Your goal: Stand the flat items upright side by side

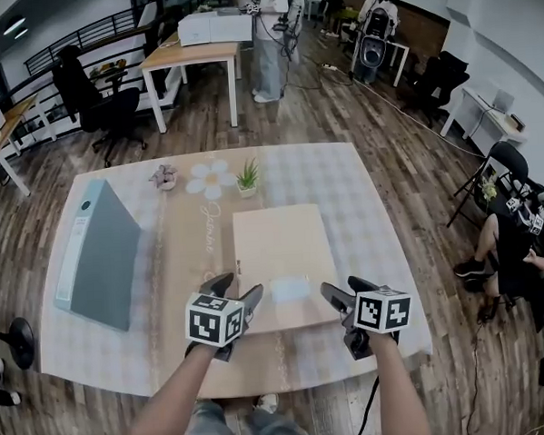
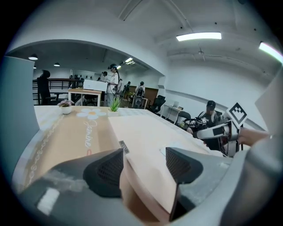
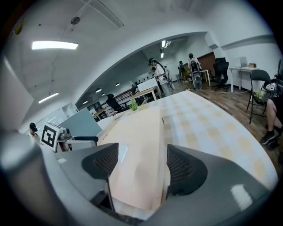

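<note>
A flat tan case (image 1: 278, 248) with a white label (image 1: 289, 288) lies on the checked table (image 1: 381, 215), near its front edge. My left gripper (image 1: 235, 291) is at the case's near left corner. In the left gripper view the jaws (image 2: 143, 163) are spread with that corner of the tan case (image 2: 141, 132) between them. My right gripper (image 1: 344, 292) is at the near right corner, and its jaws (image 3: 141, 165) are likewise spread around the case (image 3: 137, 132). No pad clearly presses on it. A grey-blue binder (image 1: 97, 253) rests on the table's left side.
A small green plant (image 1: 247, 179), a pinkish pot (image 1: 164, 178) and a flower print (image 1: 209, 179) are at the table's far side. A person (image 1: 518, 235) sits to the right of the table. Desks and chairs stand beyond on the wooden floor.
</note>
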`<state>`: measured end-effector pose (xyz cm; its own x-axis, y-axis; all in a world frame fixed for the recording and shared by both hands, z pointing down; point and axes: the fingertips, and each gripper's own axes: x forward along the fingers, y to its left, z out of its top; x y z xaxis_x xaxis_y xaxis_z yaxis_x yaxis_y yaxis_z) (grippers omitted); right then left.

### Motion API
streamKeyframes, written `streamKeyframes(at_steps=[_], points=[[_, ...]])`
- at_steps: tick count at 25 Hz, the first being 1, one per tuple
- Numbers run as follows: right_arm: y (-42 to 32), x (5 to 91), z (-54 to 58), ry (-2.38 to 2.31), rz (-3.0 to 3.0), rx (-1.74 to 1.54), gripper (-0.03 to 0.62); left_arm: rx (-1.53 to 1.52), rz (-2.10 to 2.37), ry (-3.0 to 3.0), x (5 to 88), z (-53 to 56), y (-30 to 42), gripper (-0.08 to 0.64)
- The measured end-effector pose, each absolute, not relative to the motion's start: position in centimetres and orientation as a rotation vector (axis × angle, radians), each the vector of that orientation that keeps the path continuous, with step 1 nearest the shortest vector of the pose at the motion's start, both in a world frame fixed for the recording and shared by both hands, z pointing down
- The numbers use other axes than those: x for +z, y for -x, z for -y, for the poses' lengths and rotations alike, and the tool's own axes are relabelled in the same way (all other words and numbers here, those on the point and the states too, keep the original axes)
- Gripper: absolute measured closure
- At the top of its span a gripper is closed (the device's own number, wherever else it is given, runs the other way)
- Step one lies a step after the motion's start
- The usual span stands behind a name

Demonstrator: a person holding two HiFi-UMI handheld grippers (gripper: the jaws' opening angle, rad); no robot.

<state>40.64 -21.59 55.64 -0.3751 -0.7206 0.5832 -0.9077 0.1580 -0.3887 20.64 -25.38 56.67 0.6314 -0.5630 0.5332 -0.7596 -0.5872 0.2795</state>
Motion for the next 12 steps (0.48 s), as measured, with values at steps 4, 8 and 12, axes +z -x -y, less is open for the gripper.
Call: streamKeyframes(at_steps=[4,8,12], points=[[-40.4,57.8,21.7,-1.443,2.186,1.195,0.223,0.563,1.013,-2.335,57.9,25.1,-20.8,0.247],[-40.9,59.6,21.7,-1.367,2.163,1.332,0.212,0.603,0.985,-2.311,59.2,24.8,-21.0,0.247],[-40.9,60.5,21.2,-1.326,2.162,1.377,0.212,0.56,0.97,-2.277,59.8,24.7,-20.8,0.247]])
